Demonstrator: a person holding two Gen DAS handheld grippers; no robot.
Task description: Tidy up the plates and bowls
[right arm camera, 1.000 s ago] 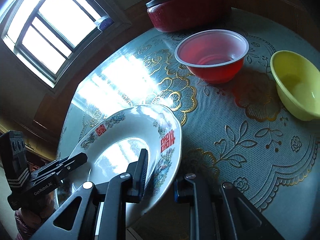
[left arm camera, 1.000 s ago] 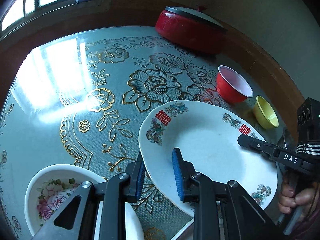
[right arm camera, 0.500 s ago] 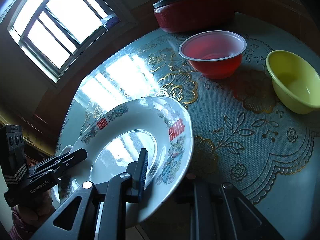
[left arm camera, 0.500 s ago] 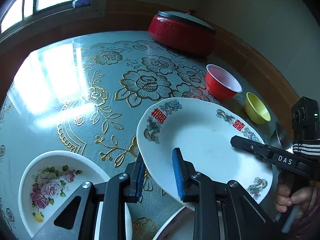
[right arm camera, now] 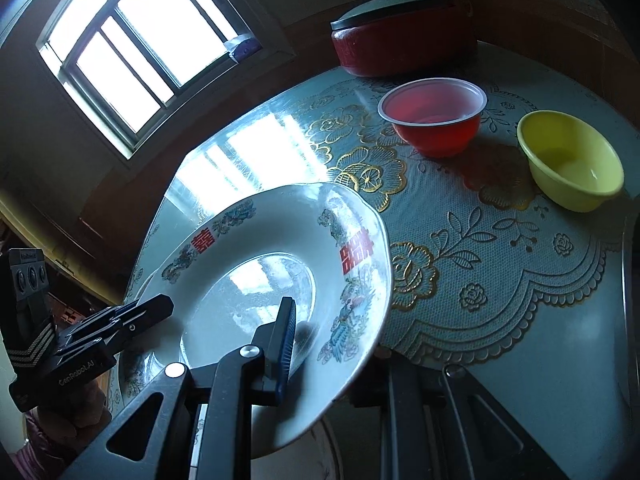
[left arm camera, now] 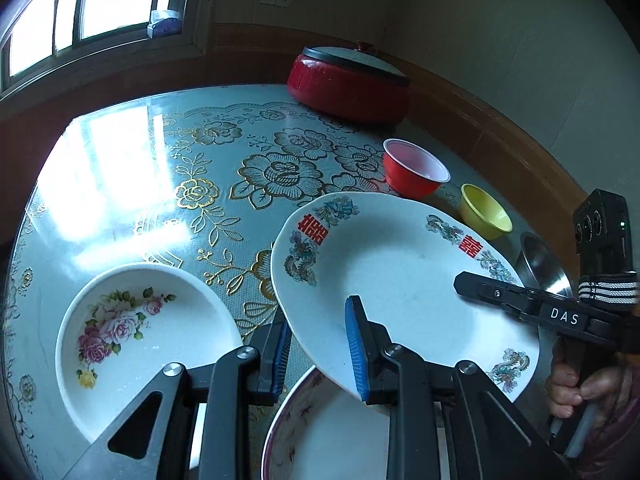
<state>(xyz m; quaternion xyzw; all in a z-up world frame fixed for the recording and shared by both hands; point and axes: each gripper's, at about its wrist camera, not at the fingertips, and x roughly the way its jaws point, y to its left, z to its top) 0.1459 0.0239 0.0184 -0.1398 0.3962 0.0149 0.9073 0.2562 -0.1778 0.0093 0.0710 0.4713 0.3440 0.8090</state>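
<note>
While you hold the big oval white plate with red double-happiness characters and dragon motifs (left arm camera: 400, 276) off the desk (left arm camera: 120, 168), both grippers are on it. Your left gripper (left arm camera: 318, 348) straddles the near rim, one blue-padded finger above the plate and one below, pinching the edge. Your right gripper (right arm camera: 320, 344) bites the opposite rim the same way; one finger lies on the plate's face, the other is tucked under it (mostly hidden from that camera). In the left view that right gripper reaches in from the right with its black fingers (left arm camera: 492, 290) over the rim.

The plate is tilted, hanging above a white plate with a dark reddish rim (left arm camera: 320, 432) right below your left gripper. Just beside it on the left sits a deep white plate with painted pink roses (left arm camera: 132, 340), flat on the lace-patterned cloth.

Further off, a red plastic bowl (right arm camera: 434, 116) and a small yellow plastic bowl (right arm camera: 572, 160) stand near each other, apart, with a shiny metal bowl (left arm camera: 540, 264) beyond the plate's right edge. At the back there's a red pot with a dark lid (left arm camera: 352, 84).
</note>
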